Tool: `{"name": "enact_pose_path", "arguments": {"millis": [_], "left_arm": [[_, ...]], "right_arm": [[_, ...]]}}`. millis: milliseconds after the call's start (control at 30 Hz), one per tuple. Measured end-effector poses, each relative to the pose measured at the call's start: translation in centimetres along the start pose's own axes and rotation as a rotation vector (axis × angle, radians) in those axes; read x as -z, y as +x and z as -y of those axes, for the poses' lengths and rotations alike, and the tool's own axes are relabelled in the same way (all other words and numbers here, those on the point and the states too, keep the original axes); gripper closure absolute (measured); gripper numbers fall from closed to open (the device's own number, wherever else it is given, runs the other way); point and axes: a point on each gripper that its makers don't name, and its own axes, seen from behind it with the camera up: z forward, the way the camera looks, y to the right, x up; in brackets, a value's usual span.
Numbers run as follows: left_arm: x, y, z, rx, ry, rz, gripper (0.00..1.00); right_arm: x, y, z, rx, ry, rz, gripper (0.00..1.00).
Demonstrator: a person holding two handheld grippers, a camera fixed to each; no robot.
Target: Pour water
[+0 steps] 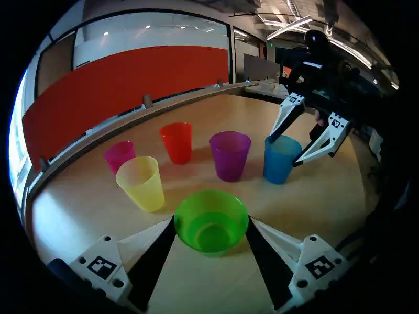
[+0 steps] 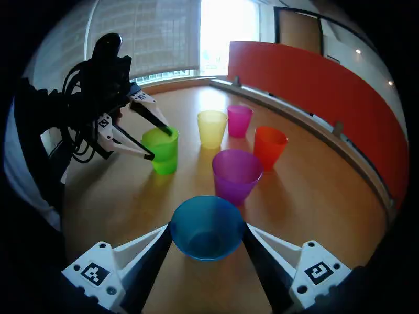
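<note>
Green cup (image 1: 211, 230), blue cup (image 1: 280, 159), purple cup (image 1: 230, 155), red cup (image 1: 177, 142), pink cup (image 1: 119, 155), yellow cup (image 1: 141, 183). Pale wood worktop (image 1: 324, 199); red wall panel (image 1: 120, 78). Left hand-held gripper (image 1: 210, 221) and right hand-held gripper (image 2: 207, 228): white, black inner faces, black-and-white square markers.

**Both sides clamped**

My left gripper (image 1: 210, 220) has its two fingers set against opposite sides of the green cup (image 1: 209, 235), pressing it between them. My right gripper (image 2: 207, 226) grips the blue cup (image 2: 207, 240) the same way, one finger on each flank. In the left gripper view I see the right gripper facing me, fingers slanting down to the cup's upper wall. In the right gripper view the left gripper slants down likewise.
</note>
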Motion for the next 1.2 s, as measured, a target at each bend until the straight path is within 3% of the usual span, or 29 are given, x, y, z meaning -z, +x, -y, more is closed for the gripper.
{"name": "enact_pose_path", "arguments": {"millis": [500, 1200], "left_arm": [[0.1, -0.7, 0.2, 0.025, 0.001, 0.029, 0.08], [2.5, -1.9, 0.5, 0.010, 0.033, 0.056, 0.08]], "right_arm": [[0.2, -0.9, 0.0, -0.011, -0.012, 0.013, 0.00], [1.9, -1.7, 0.3, -0.006, -0.038, 0.011, 0.00]]}}
